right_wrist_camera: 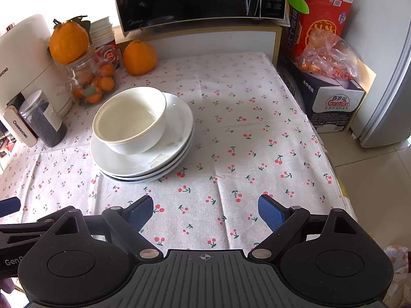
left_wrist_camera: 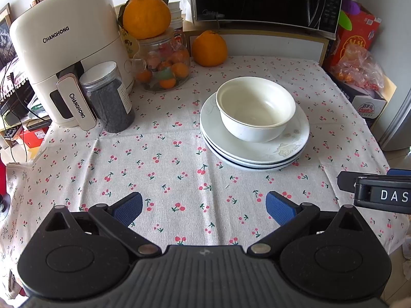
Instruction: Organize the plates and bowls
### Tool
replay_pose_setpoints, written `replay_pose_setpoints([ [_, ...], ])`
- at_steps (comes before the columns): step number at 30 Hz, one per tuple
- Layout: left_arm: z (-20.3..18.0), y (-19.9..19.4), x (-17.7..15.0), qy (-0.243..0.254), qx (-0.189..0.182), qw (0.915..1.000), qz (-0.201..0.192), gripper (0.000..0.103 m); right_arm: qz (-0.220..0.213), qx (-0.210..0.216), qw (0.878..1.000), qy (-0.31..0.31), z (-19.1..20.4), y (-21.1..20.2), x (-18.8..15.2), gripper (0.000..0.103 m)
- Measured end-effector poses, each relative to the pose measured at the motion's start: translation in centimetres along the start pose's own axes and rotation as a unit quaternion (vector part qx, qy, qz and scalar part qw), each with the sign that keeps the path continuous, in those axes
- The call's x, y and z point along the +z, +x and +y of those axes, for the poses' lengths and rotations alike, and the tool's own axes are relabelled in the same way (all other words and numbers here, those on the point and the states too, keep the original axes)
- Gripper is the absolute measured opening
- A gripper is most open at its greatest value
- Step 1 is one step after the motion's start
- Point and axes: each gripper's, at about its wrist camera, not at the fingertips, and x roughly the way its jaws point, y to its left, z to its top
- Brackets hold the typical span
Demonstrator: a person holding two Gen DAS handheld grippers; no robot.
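Observation:
A white bowl (left_wrist_camera: 257, 107) sits in a stack of white plates (left_wrist_camera: 282, 151) on the cherry-print tablecloth. In the right wrist view the bowl (right_wrist_camera: 131, 118) rests on the same plates (right_wrist_camera: 177, 125), off to the stack's left side. My left gripper (left_wrist_camera: 204, 209) is open and empty, low over the cloth in front of the stack. My right gripper (right_wrist_camera: 205, 209) is open and empty, in front and to the right of the stack. The right gripper's body shows at the left wrist view's right edge (left_wrist_camera: 380, 192).
A cream air fryer (left_wrist_camera: 69, 51), a dark jar (left_wrist_camera: 108, 97) and a glass jar of small oranges (left_wrist_camera: 164, 64) stand at the back left. A big orange (left_wrist_camera: 209, 48) sits below the microwave (left_wrist_camera: 264, 0). Boxes (right_wrist_camera: 331, 95) stand beyond the table's right edge.

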Motion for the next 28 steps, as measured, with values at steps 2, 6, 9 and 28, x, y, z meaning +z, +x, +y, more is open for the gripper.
replay_pose_setpoints([
  [2, 0.0, 0.0, 0.0, 0.0, 0.0, 1.0, 0.001, 0.103, 0.0, 0.0, 1.0, 0.0, 0.0, 0.0, 0.0, 0.091],
  [6, 0.1, 0.1, 0.0, -0.001, 0.001, 1.0, 0.003, 0.103, 0.0, 0.0, 1.0, 0.0, 0.0, 0.0, 0.0, 0.091],
  [9, 0.1, 0.1, 0.0, -0.002, 0.002, 1.0, 0.005, 0.103, 0.0, 0.0, 1.0, 0.0, 0.0, 0.0, 0.0, 0.091],
  [28, 0.2, 0.8, 0.0, 0.0, 0.004, 0.9999, 0.014, 0.102, 0.003, 0.0, 1.0, -0.004, 0.3, 1.0, -0.2, 0.091],
])
